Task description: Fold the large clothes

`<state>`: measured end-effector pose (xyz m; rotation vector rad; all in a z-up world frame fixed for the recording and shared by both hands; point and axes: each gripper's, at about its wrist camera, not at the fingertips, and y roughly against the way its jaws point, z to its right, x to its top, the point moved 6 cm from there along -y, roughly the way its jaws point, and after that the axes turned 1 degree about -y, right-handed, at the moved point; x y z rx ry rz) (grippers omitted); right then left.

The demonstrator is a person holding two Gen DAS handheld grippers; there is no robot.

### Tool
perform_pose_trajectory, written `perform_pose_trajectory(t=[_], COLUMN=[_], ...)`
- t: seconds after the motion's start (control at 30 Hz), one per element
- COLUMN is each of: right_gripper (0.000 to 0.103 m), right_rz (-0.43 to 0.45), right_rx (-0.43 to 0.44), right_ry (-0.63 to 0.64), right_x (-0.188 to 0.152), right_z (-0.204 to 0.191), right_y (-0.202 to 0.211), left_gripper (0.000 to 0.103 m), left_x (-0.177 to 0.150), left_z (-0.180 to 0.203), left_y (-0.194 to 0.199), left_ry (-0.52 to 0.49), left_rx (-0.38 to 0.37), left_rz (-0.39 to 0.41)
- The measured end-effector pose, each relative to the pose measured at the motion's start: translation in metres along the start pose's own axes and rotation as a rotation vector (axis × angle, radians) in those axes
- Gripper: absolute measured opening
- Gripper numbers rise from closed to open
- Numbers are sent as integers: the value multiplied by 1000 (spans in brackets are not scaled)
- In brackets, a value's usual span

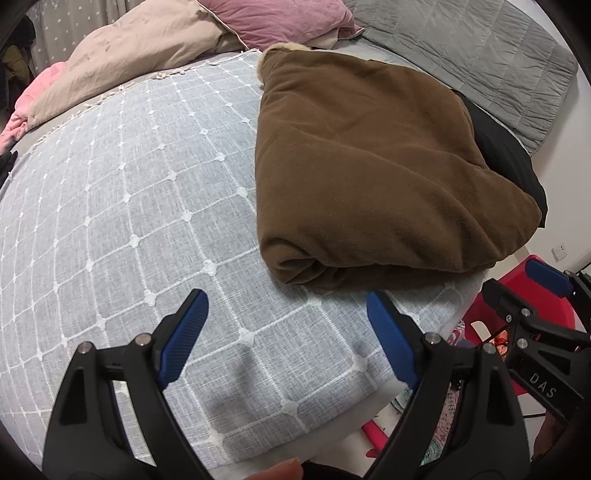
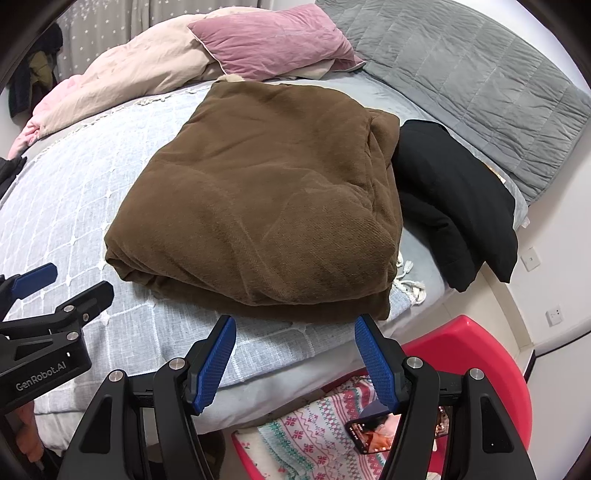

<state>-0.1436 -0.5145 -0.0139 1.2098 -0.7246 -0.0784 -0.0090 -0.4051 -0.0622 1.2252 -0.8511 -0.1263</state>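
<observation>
Bed (image 2: 66, 206) bears folded brown garment (image 2: 258, 192) beyond both empty, parted grippers (image 1: 288, 317) (image 2: 295, 343).

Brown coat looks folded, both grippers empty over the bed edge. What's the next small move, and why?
Probably reach the right gripper past the brown coat toward the black garment. The coat already lies as a folded bundle, the black one sits crumpled beside it, and both the right and the left gripper hang open, holding nothing.

A bed is filling the room, its blue-grey grid-stitched coverlet (image 1: 129, 206) spreading wide. A grey quilted blanket (image 2: 461, 70) is lying at two o'clock, a pink pillow (image 2: 273, 40) at twelve. A star-print curtain (image 2: 107, 29) is hanging at eleven. White wall sockets (image 2: 554, 315) are showing at four, above a red chair (image 2: 480, 354).
</observation>
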Motion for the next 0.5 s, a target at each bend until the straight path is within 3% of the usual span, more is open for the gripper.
perform_pose_trajectory(t=[0.5], right_gripper=[68], right_rz=[-5], right_rx=[-10], right_ry=[-5], right_x=[-1], right_z=[-3], right_y=[2], left_gripper=[88], left_x=[-2], left_z=[0], left_y=[-4], left_ry=[2], left_rx=[-34], left_rz=[-28])
